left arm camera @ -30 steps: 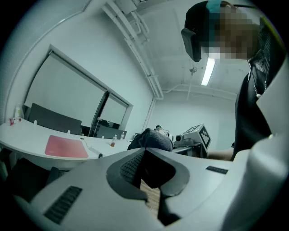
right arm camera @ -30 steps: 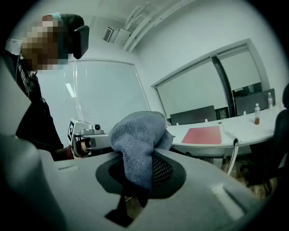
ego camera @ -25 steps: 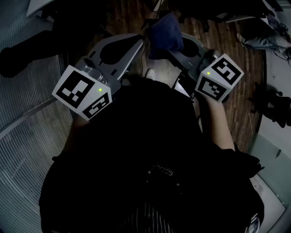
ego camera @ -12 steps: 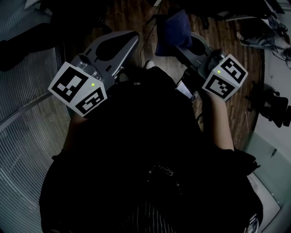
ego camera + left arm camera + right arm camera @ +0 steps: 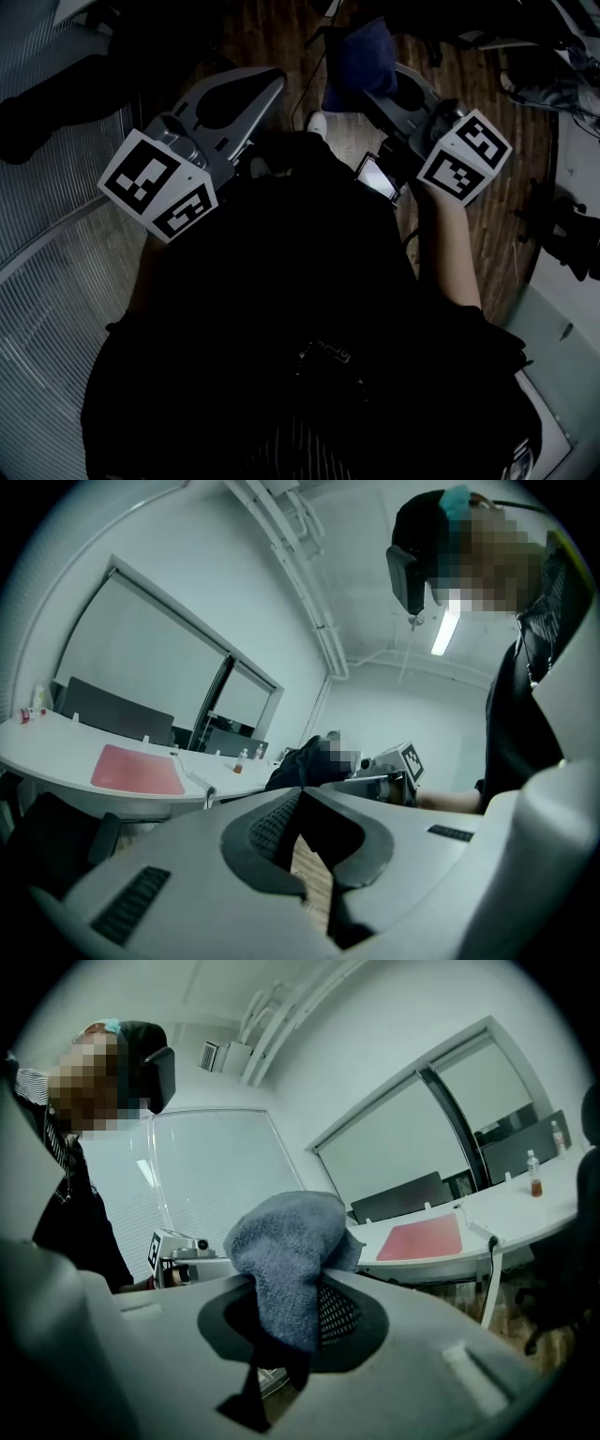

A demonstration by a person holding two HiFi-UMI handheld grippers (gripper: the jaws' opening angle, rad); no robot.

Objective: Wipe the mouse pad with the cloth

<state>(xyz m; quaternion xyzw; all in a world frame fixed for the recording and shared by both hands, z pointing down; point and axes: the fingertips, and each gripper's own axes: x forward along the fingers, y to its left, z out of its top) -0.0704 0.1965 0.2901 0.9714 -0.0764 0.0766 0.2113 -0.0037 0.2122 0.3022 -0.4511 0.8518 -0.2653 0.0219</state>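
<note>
Cloth (image 5: 281, 1241) clenched in right gripper (image 5: 298, 1283) jaws; likely mouse pad (image 5: 421, 1237) well apart at two o'clock; left gripper (image 5: 300, 794) closed on nothing.

A white bench (image 5: 56, 752) with a curved near edge is shown in both gripper views, and a wooden plank floor (image 5: 473, 141) is seen beneath it. A flat red mouse pad (image 5: 138, 769) is laid directly on the bench top, close to that near edge. Just beside the pad's right side a thin pale item (image 5: 202, 782) is laid; what it is cannot be told. Farther right, two small bottles (image 5: 239, 761) are stood upright on the bench, near each other. At the far left end a small container (image 5: 36, 703) with a red band is set. The rest of the bench top is left bare and white.
</note>
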